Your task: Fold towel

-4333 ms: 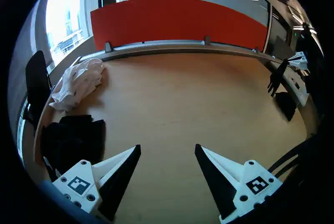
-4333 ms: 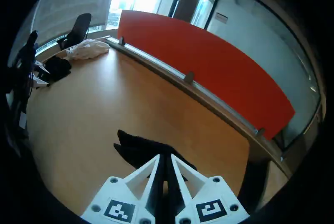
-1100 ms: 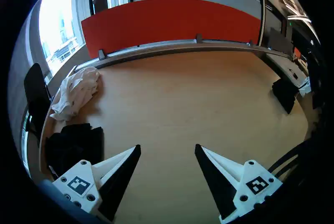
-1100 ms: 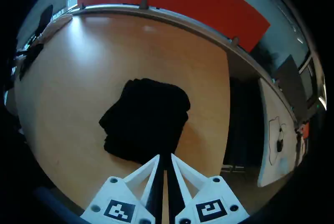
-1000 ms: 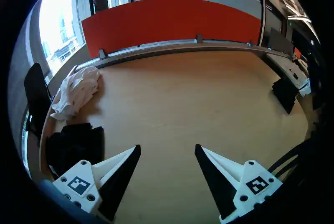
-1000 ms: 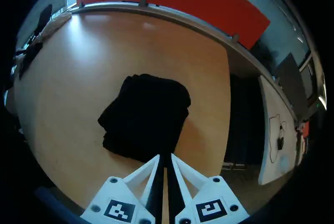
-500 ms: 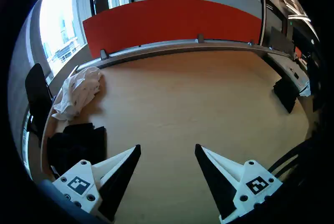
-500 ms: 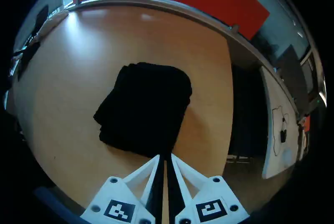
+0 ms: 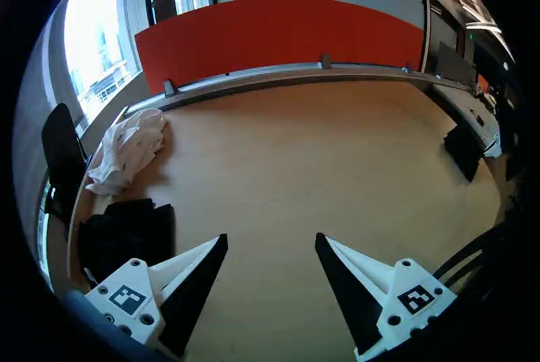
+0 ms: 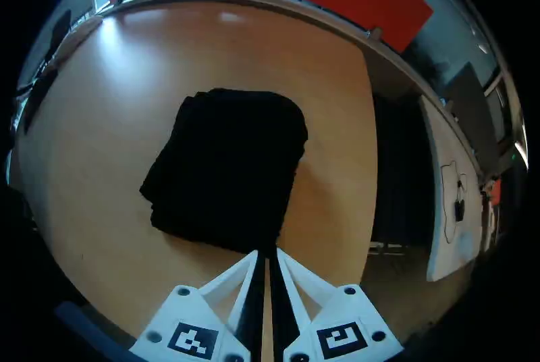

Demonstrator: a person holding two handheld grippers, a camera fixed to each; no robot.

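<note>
The black towel (image 10: 229,159) lies on the wooden table (image 10: 101,125) as a compact folded block just ahead of my right gripper (image 10: 268,264), whose fingers are pressed together with their tips at its near edge. I judge the folding finished and the set-down in hand, so the next move calls for backing off without dragging the stack. My left gripper (image 9: 270,254) hangs spread wide over bare wood, a white cloth heap (image 9: 128,146) to its far left. The towel is too dark to show layers, and I cannot tell whether a hem is pinched.
</note>
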